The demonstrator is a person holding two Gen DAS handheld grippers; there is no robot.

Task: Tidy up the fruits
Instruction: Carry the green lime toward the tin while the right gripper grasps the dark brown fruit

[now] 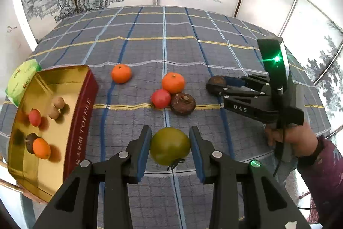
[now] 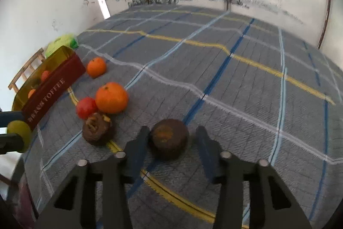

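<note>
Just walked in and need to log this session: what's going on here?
A person is sorting fruit into a gold tin using two hand-held grippers. The left hand-held gripper is shut on a green fruit, just above the plaid cloth. The right hand-held gripper straddles a brown fruit on the cloth, with a gap at one finger, so not yet gripped. Several fruits are already in the tin; two oranges, a red fruit and another brown one remain outside.

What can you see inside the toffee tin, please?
The toffee tin holds a red fruit, two small tan fruits, and an orange fruit partly covering a dark one.
</note>
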